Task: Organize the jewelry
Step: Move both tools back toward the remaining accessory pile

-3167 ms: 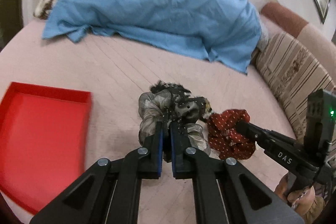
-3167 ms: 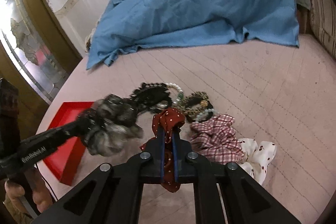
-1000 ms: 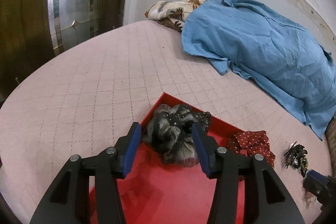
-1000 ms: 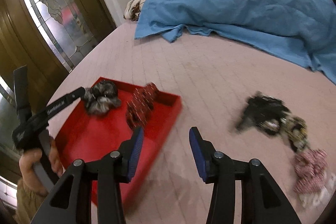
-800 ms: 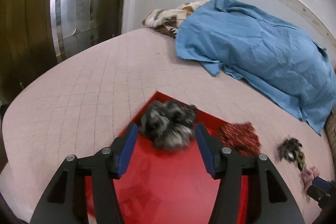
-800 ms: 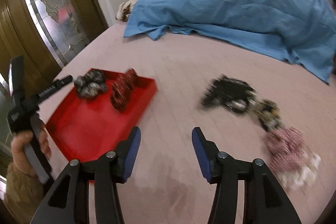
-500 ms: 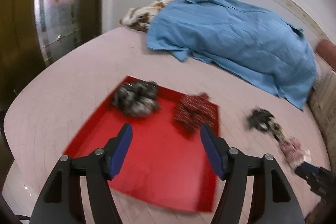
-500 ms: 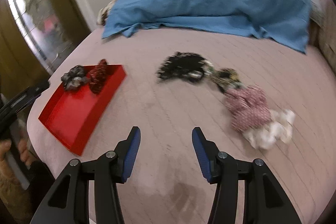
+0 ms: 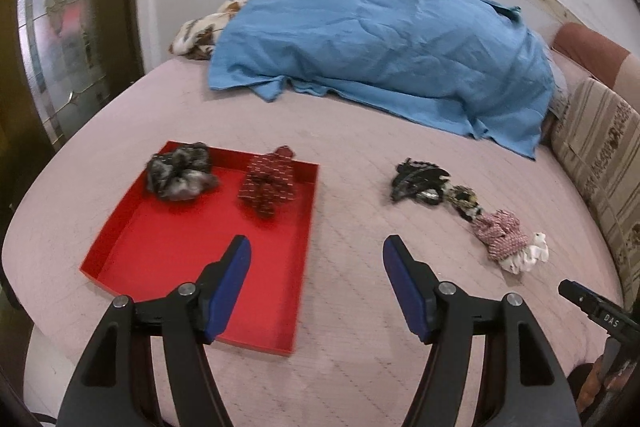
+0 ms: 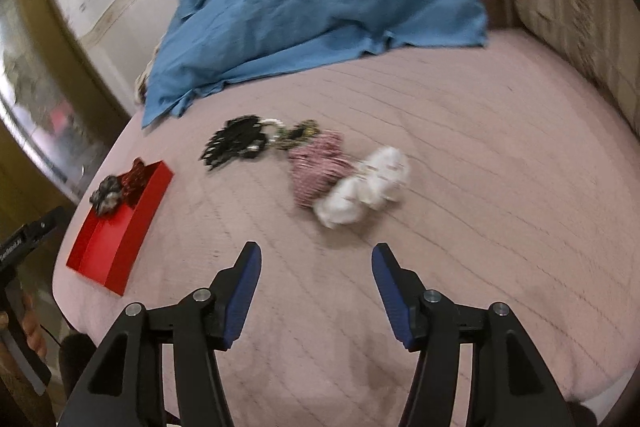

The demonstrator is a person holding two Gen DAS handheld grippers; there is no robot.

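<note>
in red tray (image 9: 304, 227) | grey scrunchie (image 9: 178, 177), red scrunchie (image 9: 266, 187) dropped | claws withdrawn

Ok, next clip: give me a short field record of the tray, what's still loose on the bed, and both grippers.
tray: red tray on the pink bed cover
in tray: grey scrunchie, dark red dotted scrunchie
loose on bed: black hair piece, pink checked scrunchie, white scrunchie
left gripper: open, empty
right gripper: jaws opening, nothing between them

White letters "DAS" stand on the black plastic finger of the right gripper (image 9: 592, 311), low beside the striped beige sofa cushion (image 9: 600, 147). Lettering on the left gripper's black finger is unreadable.
</note>
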